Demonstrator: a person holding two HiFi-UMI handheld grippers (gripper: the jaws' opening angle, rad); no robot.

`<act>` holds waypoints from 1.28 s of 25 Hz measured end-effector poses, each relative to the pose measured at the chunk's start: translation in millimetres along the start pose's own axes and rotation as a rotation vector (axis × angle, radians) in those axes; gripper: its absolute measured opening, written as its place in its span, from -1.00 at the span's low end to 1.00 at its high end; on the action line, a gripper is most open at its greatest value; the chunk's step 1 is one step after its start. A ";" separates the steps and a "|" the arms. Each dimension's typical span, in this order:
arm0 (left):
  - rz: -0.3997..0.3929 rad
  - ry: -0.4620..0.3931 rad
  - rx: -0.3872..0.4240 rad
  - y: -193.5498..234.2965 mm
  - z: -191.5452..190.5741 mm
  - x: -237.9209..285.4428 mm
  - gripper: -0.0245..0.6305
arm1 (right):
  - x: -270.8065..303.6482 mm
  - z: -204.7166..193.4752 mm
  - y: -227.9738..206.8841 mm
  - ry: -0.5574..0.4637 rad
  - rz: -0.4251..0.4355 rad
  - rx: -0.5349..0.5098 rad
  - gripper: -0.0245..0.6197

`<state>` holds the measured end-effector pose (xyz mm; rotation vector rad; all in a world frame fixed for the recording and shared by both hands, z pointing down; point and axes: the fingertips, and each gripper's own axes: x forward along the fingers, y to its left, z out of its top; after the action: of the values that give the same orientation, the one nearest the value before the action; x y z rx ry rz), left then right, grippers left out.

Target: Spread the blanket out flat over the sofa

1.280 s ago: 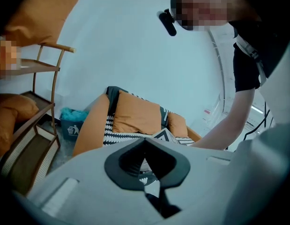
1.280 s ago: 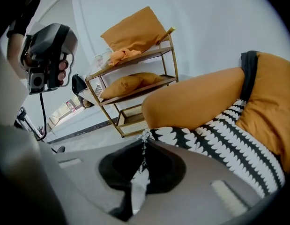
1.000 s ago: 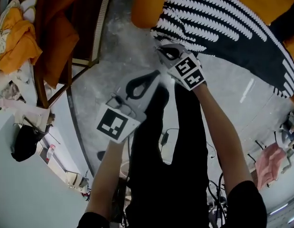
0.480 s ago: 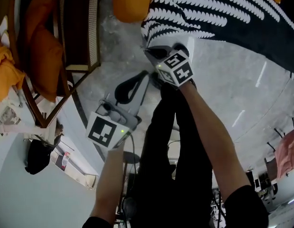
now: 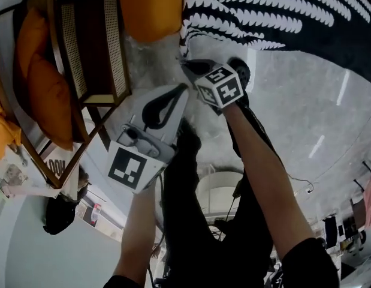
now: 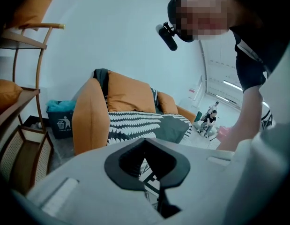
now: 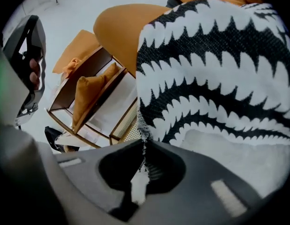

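Observation:
The black blanket with white zigzag bands hangs off the orange sofa over the marble floor. My right gripper is shut on its lower left corner, just below the sofa's armrest. In the right gripper view the corner's frayed edge is pinched between the jaws, and the blanket spreads up and to the right. My left gripper hovers just below the right one, shut and holding nothing. In the left gripper view its jaws point at the sofa and blanket.
A wooden chair with cane panels and orange cushions stands close to the sofa's armrest on the left. A dark bin sits behind the sofa's end. Cables lie on the floor at the right. People sit far off.
The head view has swung, so the sofa arm and chair now sit lower and nearer. The right gripper still grips the blanket corner, and the left keeps its place just below it.

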<state>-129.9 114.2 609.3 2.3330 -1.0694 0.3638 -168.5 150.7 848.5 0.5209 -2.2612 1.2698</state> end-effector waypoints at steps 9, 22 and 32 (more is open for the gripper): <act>-0.131 0.012 0.114 21.0 -72.5 6.5 -0.90 | 66.6 -30.8 -47.5 -0.127 -0.127 0.007 -0.90; -0.184 -0.037 0.225 61.7 -93.2 42.0 -0.90 | 119.3 -70.3 -130.3 -0.089 -0.343 -0.018 -0.90; -0.186 -0.010 0.216 64.1 -89.4 36.9 -0.90 | 127.8 -83.9 -146.7 0.008 -0.393 0.019 -0.90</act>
<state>-156.5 108.7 722.1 2.6039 -0.8438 0.4138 -172.3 139.6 1060.0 0.9125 -2.0106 1.0887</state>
